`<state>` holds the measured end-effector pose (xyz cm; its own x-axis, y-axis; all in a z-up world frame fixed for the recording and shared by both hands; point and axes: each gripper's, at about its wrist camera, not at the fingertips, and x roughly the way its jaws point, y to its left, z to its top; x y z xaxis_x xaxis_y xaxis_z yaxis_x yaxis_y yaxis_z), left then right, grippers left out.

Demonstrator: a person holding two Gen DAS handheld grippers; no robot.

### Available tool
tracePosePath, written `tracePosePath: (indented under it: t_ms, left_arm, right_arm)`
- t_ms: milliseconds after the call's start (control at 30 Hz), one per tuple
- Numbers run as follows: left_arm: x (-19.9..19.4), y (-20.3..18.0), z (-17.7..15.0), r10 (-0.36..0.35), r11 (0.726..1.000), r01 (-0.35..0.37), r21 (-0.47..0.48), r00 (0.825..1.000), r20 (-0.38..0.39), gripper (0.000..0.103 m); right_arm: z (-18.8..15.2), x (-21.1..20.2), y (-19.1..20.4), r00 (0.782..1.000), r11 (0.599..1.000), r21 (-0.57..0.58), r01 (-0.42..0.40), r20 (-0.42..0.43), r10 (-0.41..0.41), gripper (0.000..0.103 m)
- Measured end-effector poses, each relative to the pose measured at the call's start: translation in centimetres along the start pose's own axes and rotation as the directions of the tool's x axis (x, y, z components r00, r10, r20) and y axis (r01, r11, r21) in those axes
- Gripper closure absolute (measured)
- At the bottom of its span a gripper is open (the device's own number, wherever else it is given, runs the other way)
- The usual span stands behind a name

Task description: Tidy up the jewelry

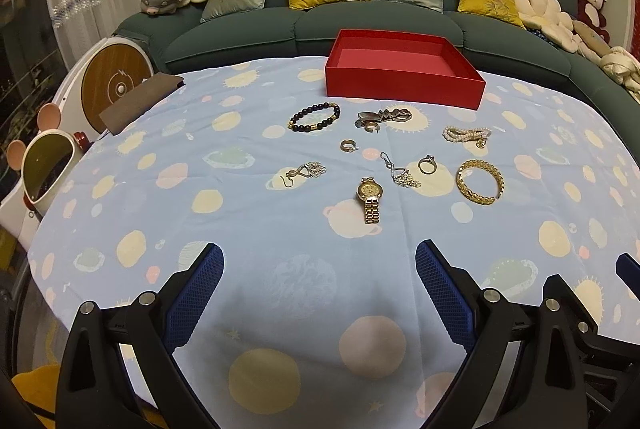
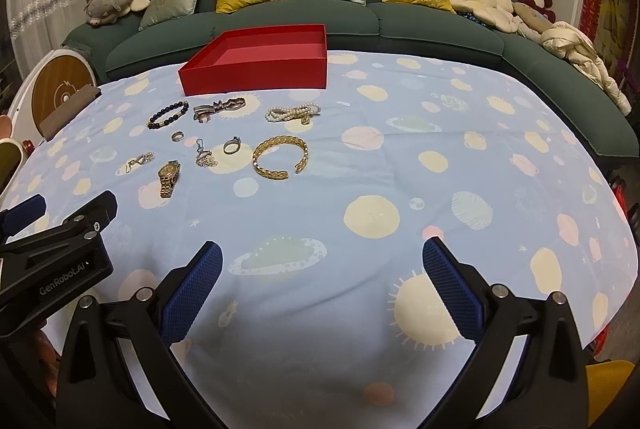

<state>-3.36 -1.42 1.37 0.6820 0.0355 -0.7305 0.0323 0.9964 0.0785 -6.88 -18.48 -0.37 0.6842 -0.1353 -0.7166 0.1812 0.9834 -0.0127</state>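
Note:
An empty red box (image 1: 404, 69) (image 2: 256, 61) stands at the table's far side. In front of it lie a dark bead bracelet (image 1: 316, 117) (image 2: 168, 115), a silver brooch (image 1: 382, 117) (image 2: 218, 107), a pearl bracelet (image 1: 466, 134) (image 2: 292, 113), a gold bangle (image 1: 480, 181) (image 2: 280, 157), a gold watch (image 1: 370, 199) (image 2: 169, 179), a ring (image 1: 426, 165) (image 2: 231, 145), a small hoop (image 1: 347, 145) and two silver earrings (image 1: 306, 171) (image 1: 402, 175). My left gripper (image 1: 320, 261) and right gripper (image 2: 322, 259) are both open and empty, near the table's front edge, well short of the jewelry.
The table carries a light blue planet-print cloth (image 1: 240, 229). A green sofa (image 1: 248, 25) with cushions and plush toys stands behind it. A brown pouch (image 1: 140, 101) lies at the table's left edge. The left gripper's body also shows in the right wrist view (image 2: 60, 249).

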Motion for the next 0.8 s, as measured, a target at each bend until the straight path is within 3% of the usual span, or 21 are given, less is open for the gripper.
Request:
tracePosePath:
  t_ms: [300, 700, 800]
  left_arm:
    - [-0.8, 1.3, -1.5, 0.048, 0.998, -0.048, -0.037, 0.999, -0.008, 0.009]
    - [-0.6, 3.8, -1.4, 0.054, 0.997, -0.053, -0.062, 0.998, 0.017, 0.008]
    - [0.2, 4.3, -0.7, 0.023, 0.997, -0.022, -0.074, 1.000, 0.008, 0.008]
  right_arm:
    - [0.2, 0.4, -0.1, 0.999, 0.999, 0.017, -0.040, -0.029, 0.040, 0.005]
    - [2.1, 1.7, 1.1, 0.995, 0.994, 0.061, -0.086, -0.052, 0.089, 0.005]
    - [2.2, 1.8, 2.0, 0.995, 0.996, 0.040, -0.084, -0.050, 0.086, 0.005]
